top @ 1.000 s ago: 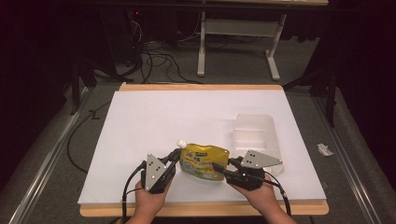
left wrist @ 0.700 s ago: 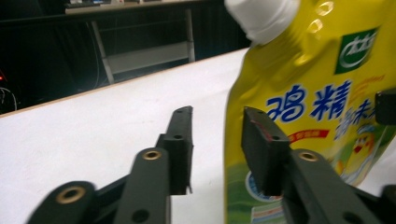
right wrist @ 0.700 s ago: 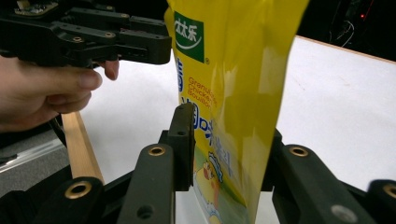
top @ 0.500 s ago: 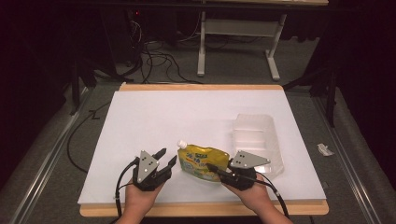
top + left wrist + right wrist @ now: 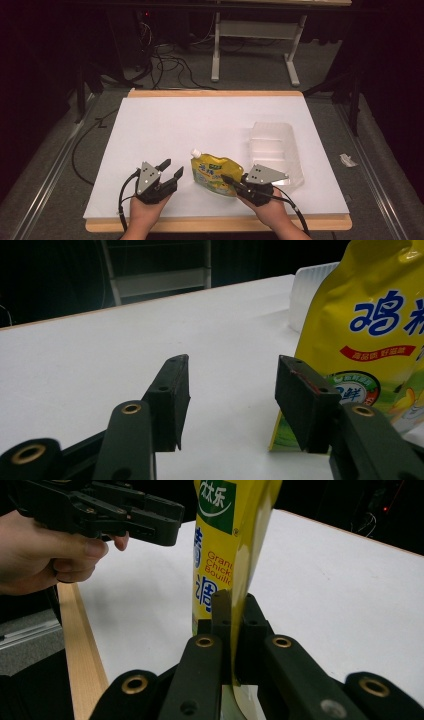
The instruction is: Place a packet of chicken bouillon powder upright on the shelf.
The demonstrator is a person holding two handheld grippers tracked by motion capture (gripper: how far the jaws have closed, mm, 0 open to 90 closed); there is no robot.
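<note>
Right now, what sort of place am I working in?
Probably a lab or recording workspace, not a kitchen: a white-topped table under a fixed camera, loose cables on the grey floor, a bare metal desk frame behind, dark surroundings.

High view: fixed above person's side of desk (image 5: 165,125), faces forward and down, far enough to take in whole white top plus floor beyond.

Left gripper view: low over desk (image 5: 100,340), looks along own jaws, yellow pouch (image 5: 370,340) close at right.

Right gripper view: low, very near same pouch (image 5: 225,540), looks across desk toward left hand-held gripper (image 5: 171,524).

Shared by all three: pouch and white desk top.
</note>
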